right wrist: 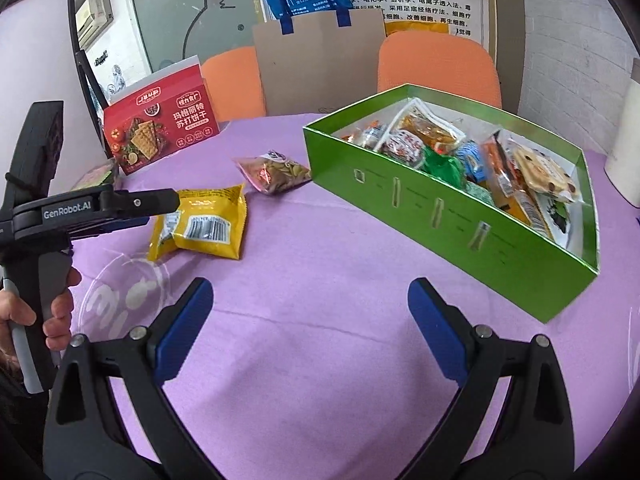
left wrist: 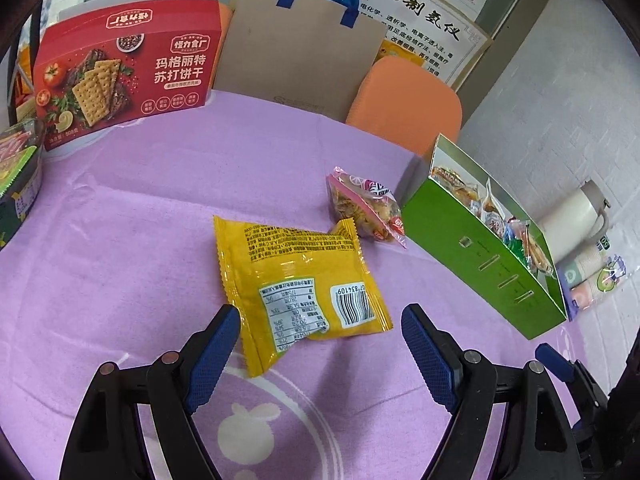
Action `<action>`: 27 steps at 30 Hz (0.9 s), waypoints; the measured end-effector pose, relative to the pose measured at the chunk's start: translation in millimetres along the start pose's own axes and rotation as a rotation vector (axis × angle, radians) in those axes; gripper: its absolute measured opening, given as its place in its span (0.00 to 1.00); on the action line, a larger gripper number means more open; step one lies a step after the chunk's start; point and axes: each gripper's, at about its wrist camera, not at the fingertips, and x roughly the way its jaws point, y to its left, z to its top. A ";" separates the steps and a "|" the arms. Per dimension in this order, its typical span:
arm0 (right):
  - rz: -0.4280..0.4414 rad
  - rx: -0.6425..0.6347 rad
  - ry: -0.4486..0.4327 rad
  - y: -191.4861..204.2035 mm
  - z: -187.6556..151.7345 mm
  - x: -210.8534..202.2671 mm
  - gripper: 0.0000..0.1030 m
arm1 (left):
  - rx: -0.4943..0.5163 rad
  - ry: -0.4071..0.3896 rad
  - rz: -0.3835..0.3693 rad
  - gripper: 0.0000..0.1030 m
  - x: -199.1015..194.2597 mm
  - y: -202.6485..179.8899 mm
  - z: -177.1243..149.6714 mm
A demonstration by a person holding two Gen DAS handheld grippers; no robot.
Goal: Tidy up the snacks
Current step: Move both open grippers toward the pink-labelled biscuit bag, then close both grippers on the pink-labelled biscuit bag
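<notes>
- Since the yellow snack packet (left wrist: 298,280) lies flat, barcode side up, right ahead of the left tool (left wrist: 320,344), that's the arm I'd bet on; its near edge already sits between the wide-apart blue pads (left wrist: 212,354).
- Long axis runs roughly front to back from that tool, tilted a bit.
- Right tool (right wrist: 310,326) is spread open too, holding nothing, hovering over bare purple worktop (right wrist: 320,360), farther from the packet.
- Clear pink-edged snack bag (left wrist: 366,210) lies just behind the yellow one, near the green box (left wrist: 476,264) already full of snacks.
- Path to the box looks clear; red cracker box (left wrist: 124,76) stands well off, rear left.
</notes>
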 end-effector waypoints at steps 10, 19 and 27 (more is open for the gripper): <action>0.067 -0.027 0.033 25.3 43.6 62.9 0.77 | 0.016 -0.016 -0.105 0.82 2.6 -4.7 59.1; 0.097 -0.016 0.065 26.5 69.7 107.8 0.65 | -0.031 0.117 -0.184 0.69 66.2 0.6 79.2; 0.130 0.019 0.092 22.2 72.3 118.6 0.26 | -0.062 0.159 -0.233 0.46 86.4 -2.2 81.6</action>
